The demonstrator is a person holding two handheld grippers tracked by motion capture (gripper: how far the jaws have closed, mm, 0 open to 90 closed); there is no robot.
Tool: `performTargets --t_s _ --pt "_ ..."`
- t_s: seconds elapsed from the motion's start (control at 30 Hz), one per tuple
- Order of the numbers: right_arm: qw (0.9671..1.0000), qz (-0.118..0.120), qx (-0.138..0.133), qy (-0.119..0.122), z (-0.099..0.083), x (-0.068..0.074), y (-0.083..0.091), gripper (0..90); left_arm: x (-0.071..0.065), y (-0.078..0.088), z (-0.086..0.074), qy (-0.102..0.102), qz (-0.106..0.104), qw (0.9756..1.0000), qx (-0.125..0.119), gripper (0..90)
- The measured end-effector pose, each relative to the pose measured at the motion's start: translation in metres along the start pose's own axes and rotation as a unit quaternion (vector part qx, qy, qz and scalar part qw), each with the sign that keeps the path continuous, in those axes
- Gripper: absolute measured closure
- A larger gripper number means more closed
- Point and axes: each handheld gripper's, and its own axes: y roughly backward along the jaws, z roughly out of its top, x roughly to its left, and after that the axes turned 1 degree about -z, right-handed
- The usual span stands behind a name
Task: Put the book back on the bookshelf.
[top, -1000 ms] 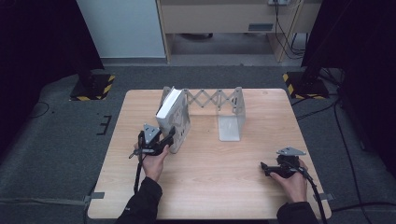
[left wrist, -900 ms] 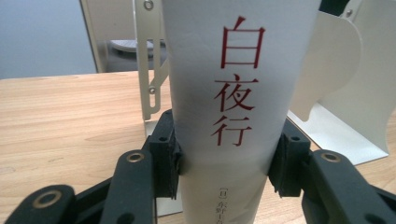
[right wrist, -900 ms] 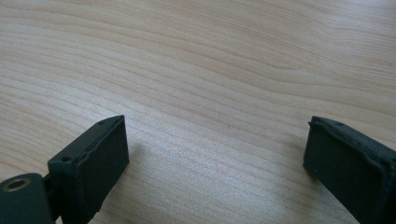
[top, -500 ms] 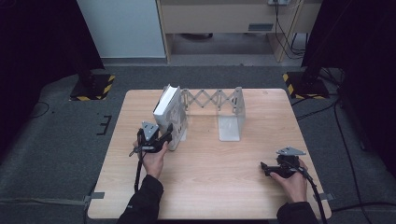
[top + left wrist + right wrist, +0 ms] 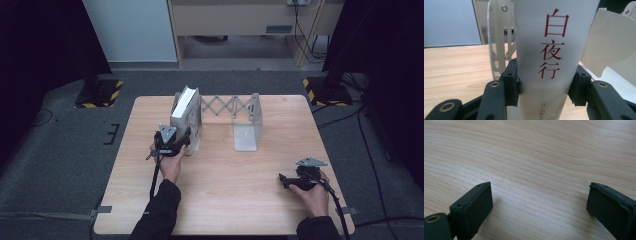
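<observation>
High view: left tongs [image 5: 186, 137] clamped on the spine of a thick white hardback book [image 5: 184, 110], which stands upright at the left end plate of a pale metal expanding bookend rack with scissor lattice [image 5: 231, 106], toward the far side of the light wooden tabletop [image 5: 230, 200]. Right tongs [image 5: 283, 180] rest low near the front right corner, well apart from the rack. Step in hand, by judgement: seating the book inside the rack. Next move likely calls for keeping the book vertical, setting it flush to the end plate, then letting go.

Left gripper view: white spine with red characters [image 5: 550, 45] pinched between both black pads [image 5: 511, 83]; cream end plates just beside the book on either side.

Right gripper view: jaws stand wide apart over bare wood grain [image 5: 536, 157], nothing between them.

Room: open bay between the two end plates; broad free tabletop in front; far table edge close behind the rack, so a push forward risks sliding it.
</observation>
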Motion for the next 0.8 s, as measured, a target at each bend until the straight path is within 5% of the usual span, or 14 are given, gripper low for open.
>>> performTargets --t_s 0.17,0.23,0.4,0.8 --pt "1.0 0.0 0.0 0.0 0.0 0.0 0.0 6.9 0.004 0.0 -0.003 0.008 -0.023 0.9997 -0.006 48.9" --pt "1.0 0.0 0.0 0.001 0.0 0.0 0.0 6.9 0.008 0.005 -0.003 0.006 -0.037 0.9992 0.017 46.3" --pt "1.0 0.001 0.0 0.001 0.0 0.0 0.0 6.9 0.015 0.017 -0.013 0.002 -0.062 0.9979 0.019 48.3" --pt "1.0 0.001 0.0 0.0 0.0 0.0 0.0 6.9 0.003 0.011 -0.012 0.008 -0.05 0.9984 0.025 51.0"
